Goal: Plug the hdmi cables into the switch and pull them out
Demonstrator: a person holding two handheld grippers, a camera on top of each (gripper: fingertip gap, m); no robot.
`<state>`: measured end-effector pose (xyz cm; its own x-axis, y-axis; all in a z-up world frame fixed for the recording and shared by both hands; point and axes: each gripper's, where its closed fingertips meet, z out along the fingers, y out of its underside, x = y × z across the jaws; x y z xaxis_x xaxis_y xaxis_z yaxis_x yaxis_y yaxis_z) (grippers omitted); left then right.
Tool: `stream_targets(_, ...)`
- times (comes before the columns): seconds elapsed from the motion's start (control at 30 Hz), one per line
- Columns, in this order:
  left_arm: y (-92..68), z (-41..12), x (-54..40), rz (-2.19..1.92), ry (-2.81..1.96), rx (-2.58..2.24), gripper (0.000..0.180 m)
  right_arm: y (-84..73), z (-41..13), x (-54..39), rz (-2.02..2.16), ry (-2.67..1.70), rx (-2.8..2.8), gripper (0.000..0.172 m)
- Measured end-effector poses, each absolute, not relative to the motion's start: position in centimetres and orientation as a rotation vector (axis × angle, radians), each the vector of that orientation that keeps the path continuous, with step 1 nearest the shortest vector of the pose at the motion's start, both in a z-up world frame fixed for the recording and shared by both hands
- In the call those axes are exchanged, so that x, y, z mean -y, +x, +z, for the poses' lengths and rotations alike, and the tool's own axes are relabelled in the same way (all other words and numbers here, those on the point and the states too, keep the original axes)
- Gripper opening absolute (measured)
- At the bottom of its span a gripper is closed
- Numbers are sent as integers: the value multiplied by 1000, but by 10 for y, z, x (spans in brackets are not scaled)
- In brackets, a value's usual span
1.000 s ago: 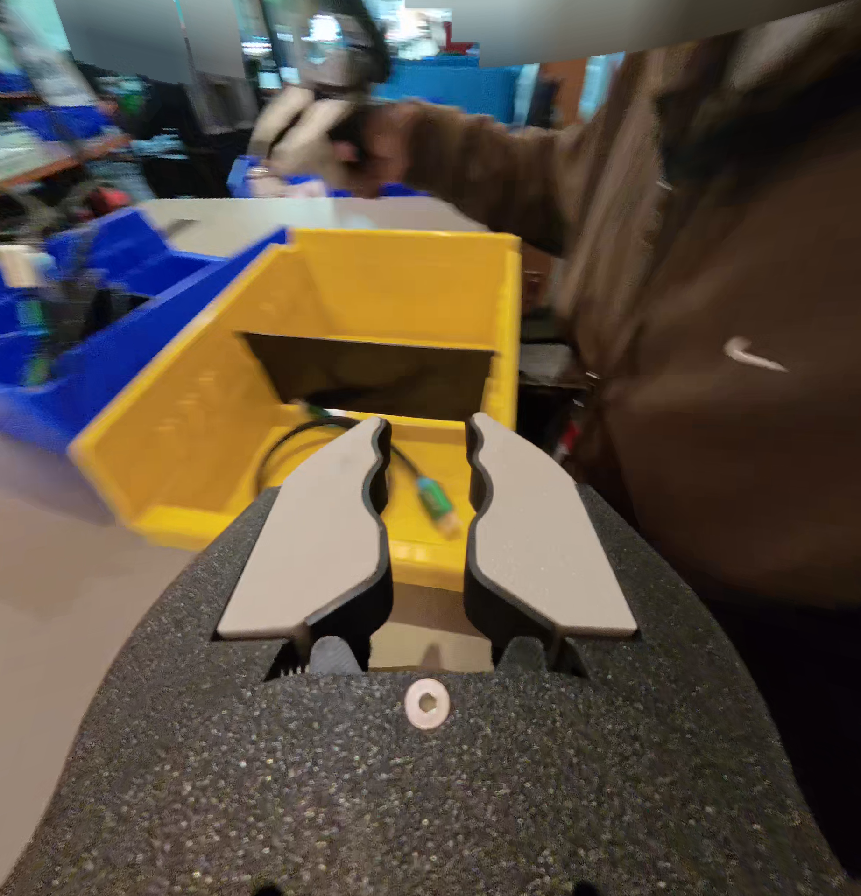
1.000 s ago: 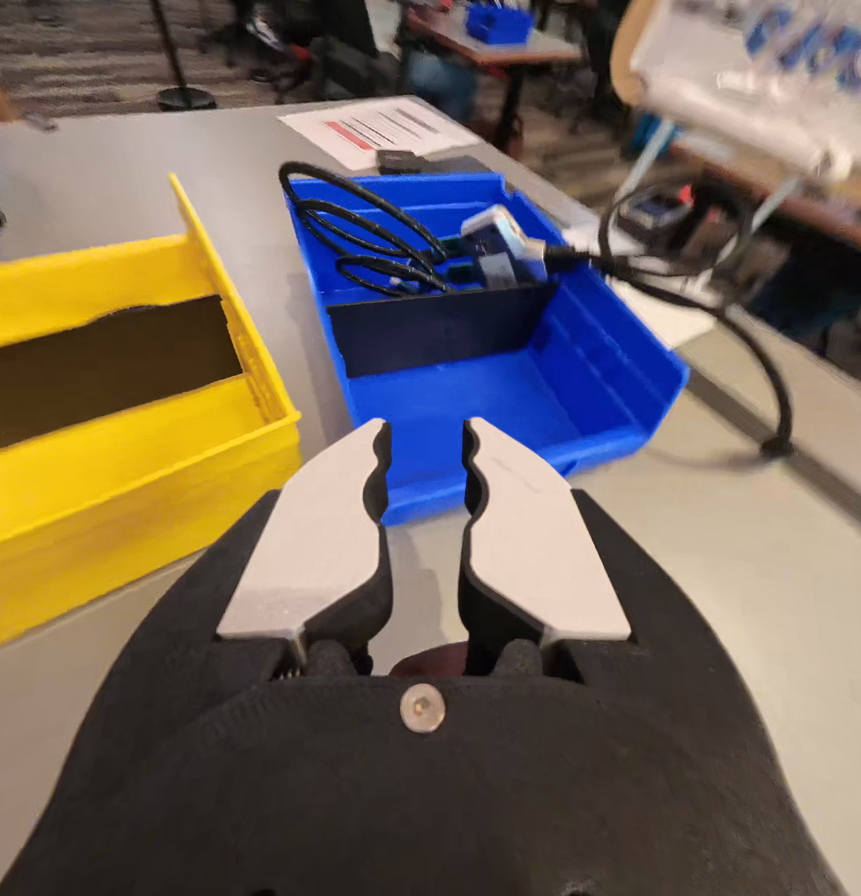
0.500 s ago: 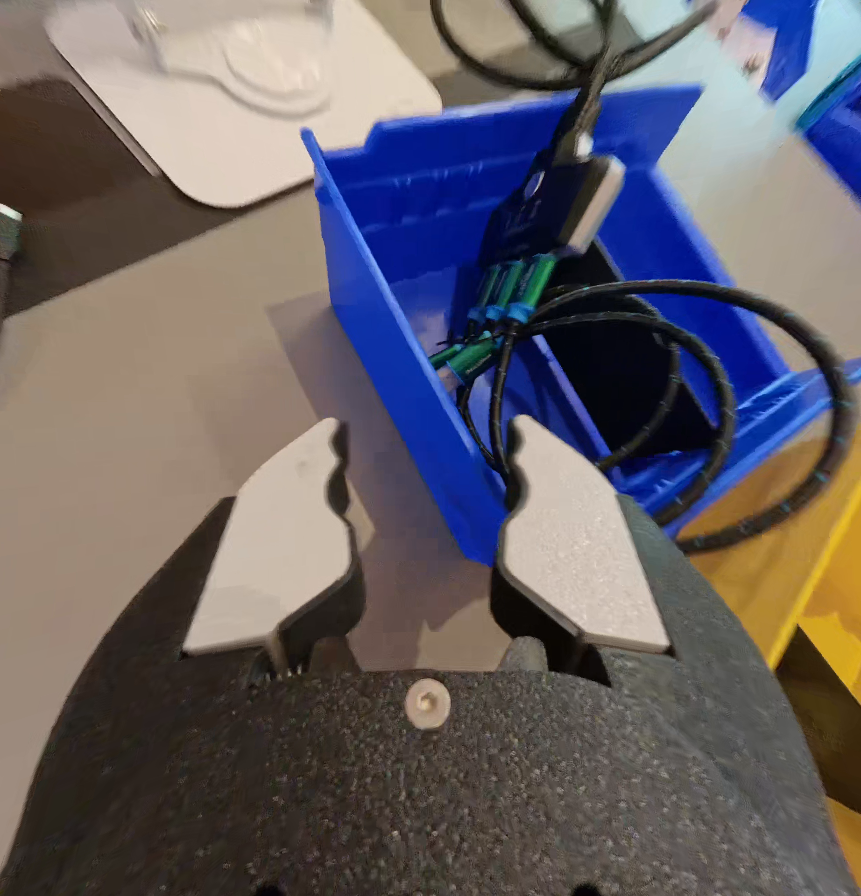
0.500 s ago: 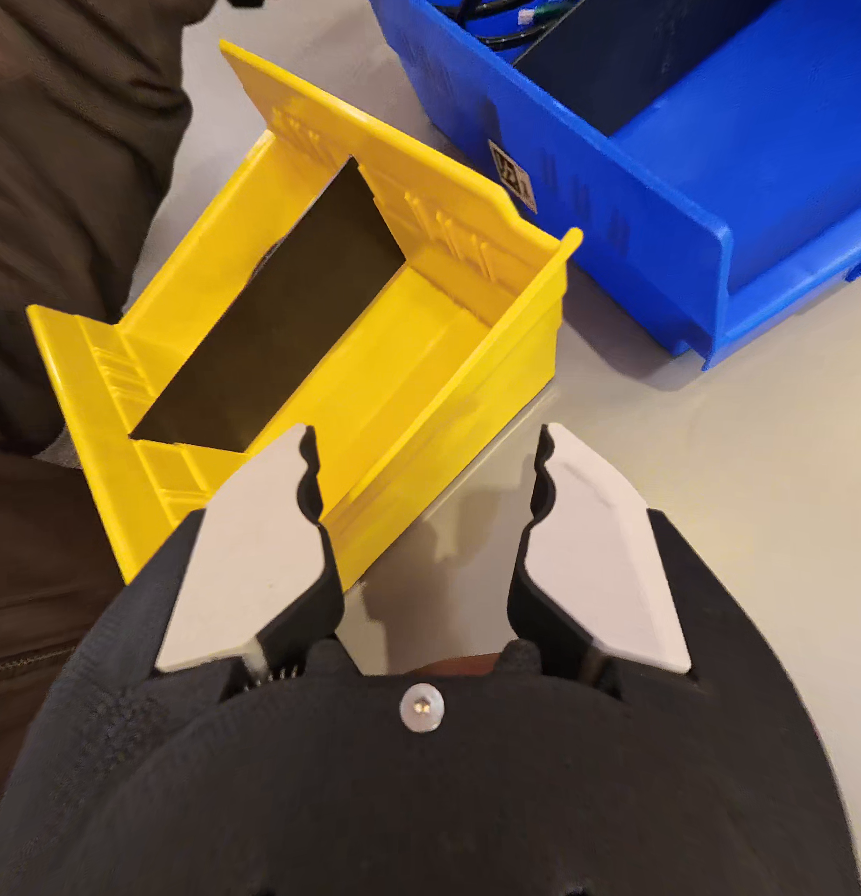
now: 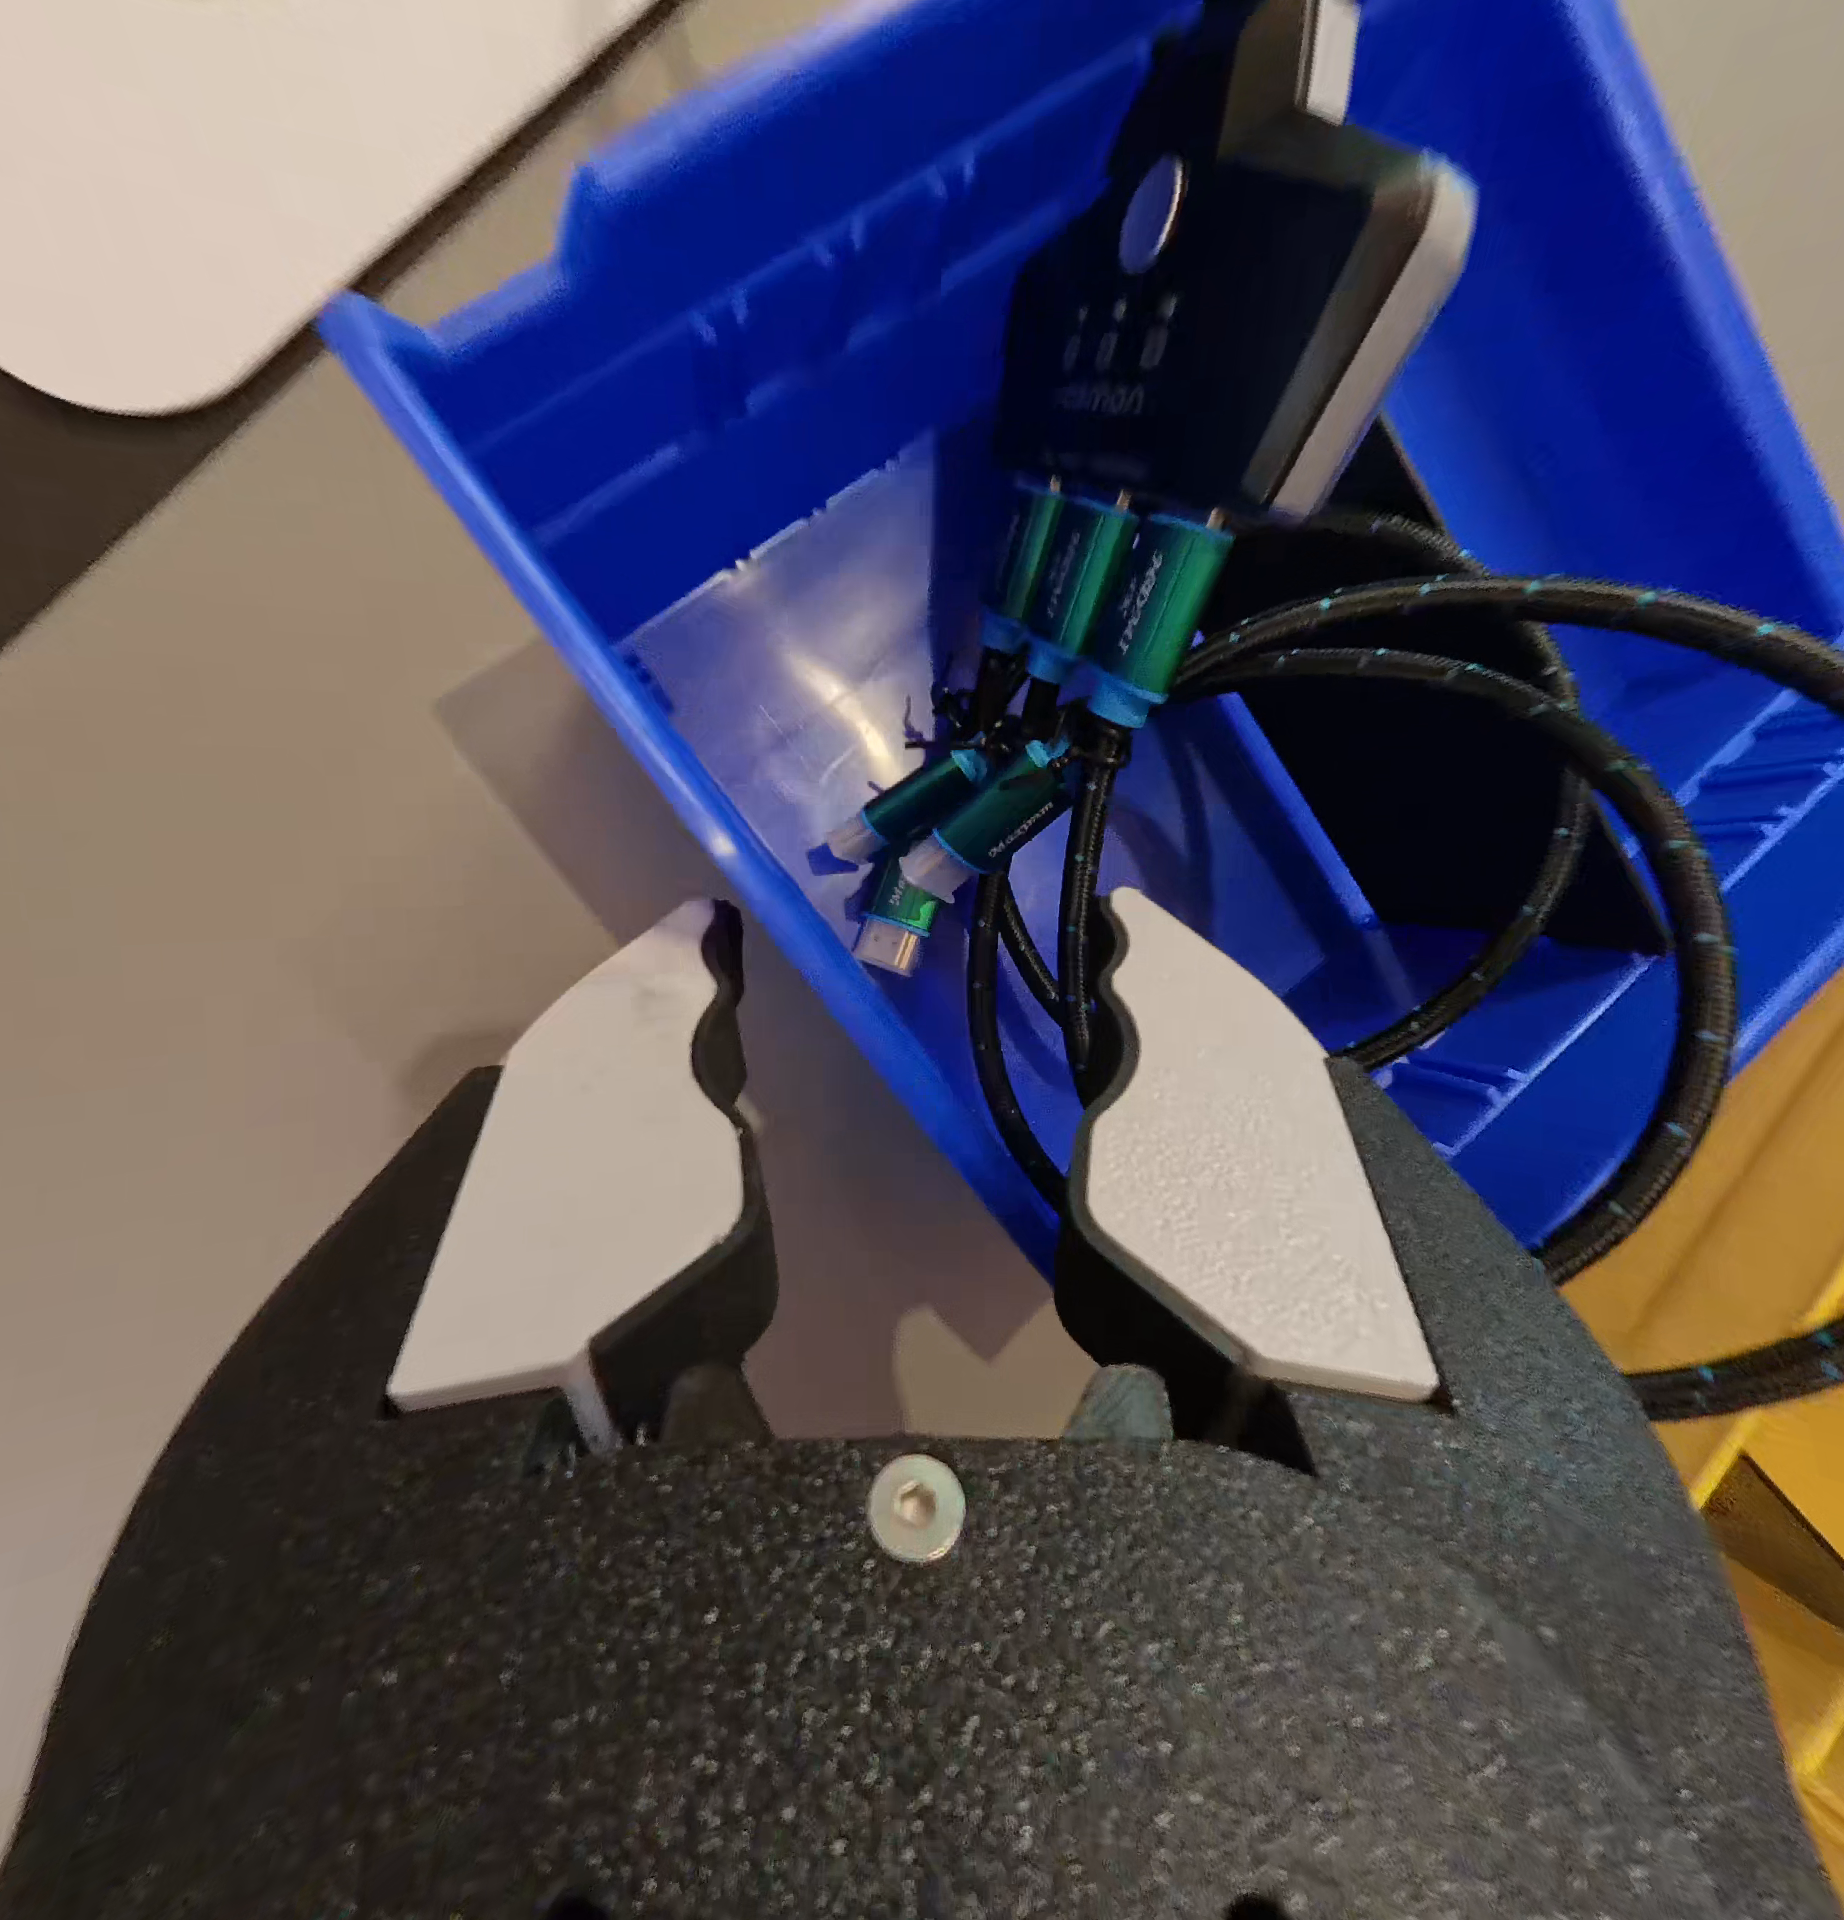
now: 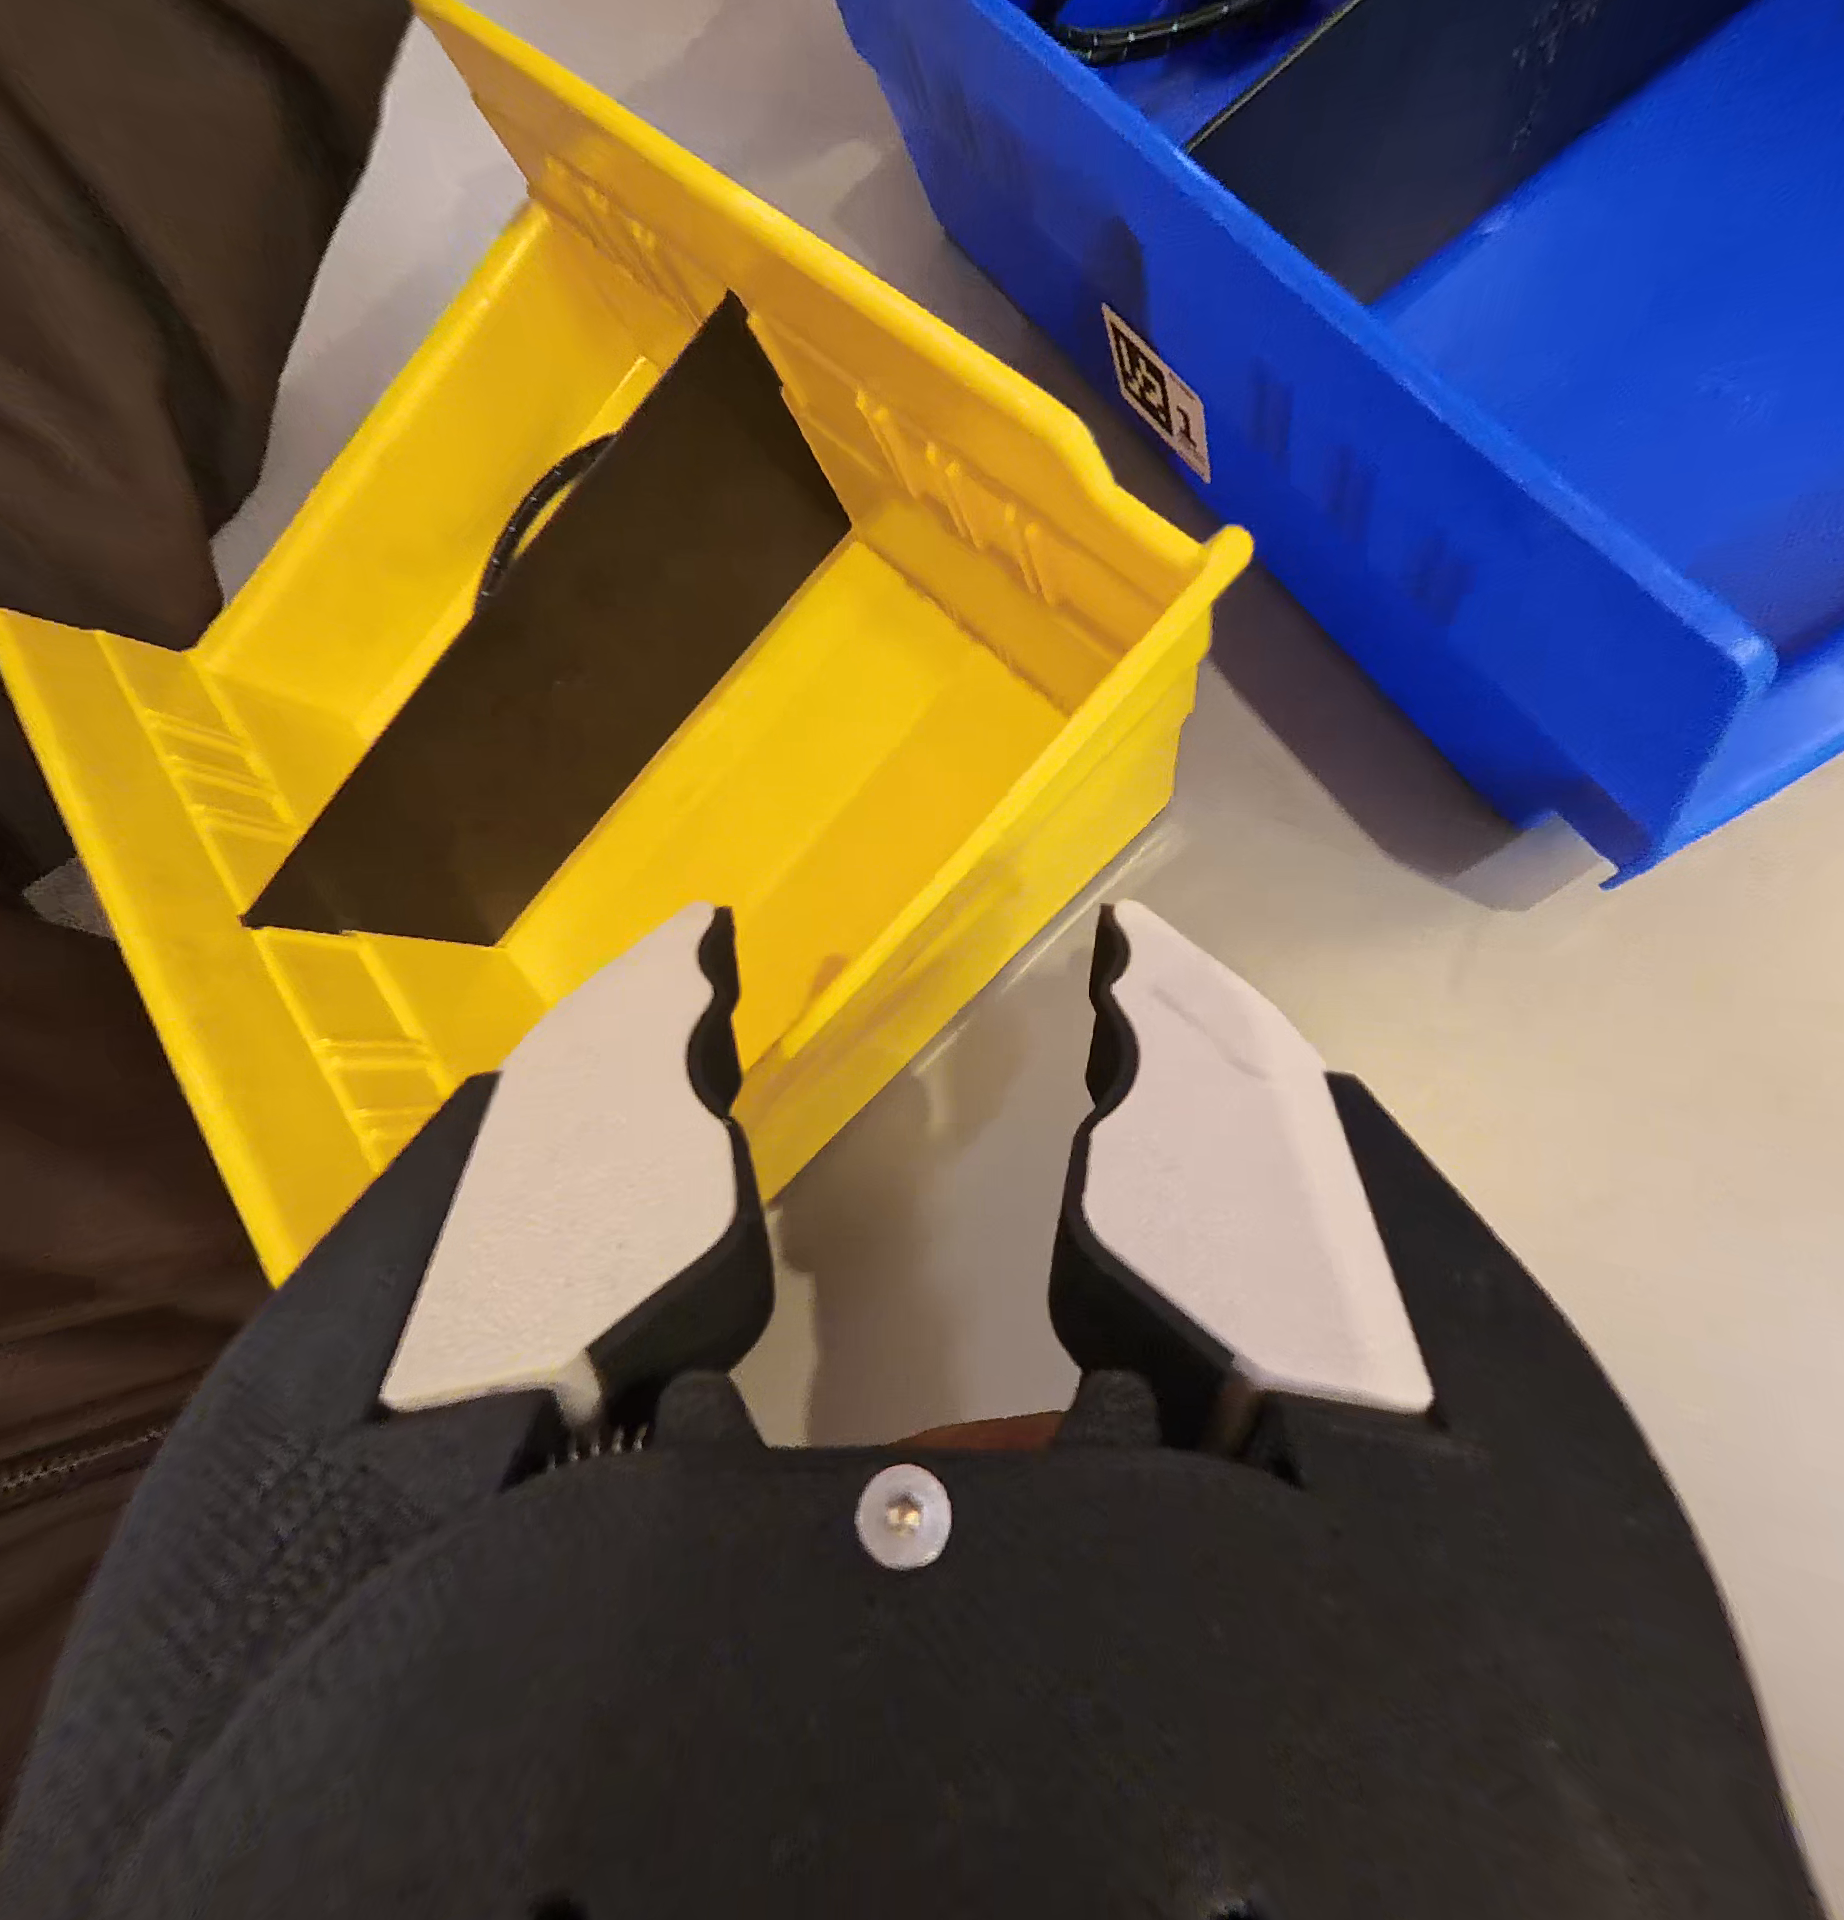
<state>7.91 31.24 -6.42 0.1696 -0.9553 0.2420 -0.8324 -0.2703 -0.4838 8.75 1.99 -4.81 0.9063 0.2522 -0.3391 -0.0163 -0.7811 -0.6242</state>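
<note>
In the left wrist view my left gripper (image 5: 913, 914) is open and empty. Its fingers straddle the near side wall of a blue bin (image 5: 689, 343). Inside the bin a black hub (image 5: 1188, 343) has green-ended plugs (image 5: 1105, 592) in it. Loose green plugs (image 5: 985, 826) lie just ahead of my fingertips. Black braided cables (image 5: 1624, 790) loop past my right finger (image 5: 1240, 1143) without being gripped. In the right wrist view my right gripper (image 6: 913, 920) is open and empty over the front wall of a yellow bin (image 6: 949, 436), which has a black divider (image 6: 585, 665).
The blue bin (image 6: 1417, 436), bearing a small sticker (image 6: 1157, 390), stands right of the yellow one on a grey table (image 6: 1417, 1039). A black cable (image 6: 544, 499) shows behind the yellow bin's divider. A person's brown jacket (image 6: 118, 416) is at the left. A white flat plate (image 5: 170, 187) lies beyond the blue bin. The left gripper's tips are roughly 30 centimeters from the right gripper's.
Both grippers opened from nearly closed. The left swung from the yellow bin to the blue bin and came closer to the plugs. The right swung from the blue bin to the yellow bin.
</note>
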Motion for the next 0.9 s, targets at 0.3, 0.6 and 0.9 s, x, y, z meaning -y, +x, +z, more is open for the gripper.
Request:
stream_targets(0.3, 71, -89, -338, -500, -2243, -1735, 18, 90, -49, -1, 520, -2452, 345, 24)
stream_targets(0.6, 7, -90, -384, -418, -2281, -1582, 5, 145, -48, 38, 397, -2592, 497, 18)
stream_targets(0.9, -84, -90, -407, -379, -2286, -1643, 5, 259, -48, 58, 45, -2762, 527, 15)
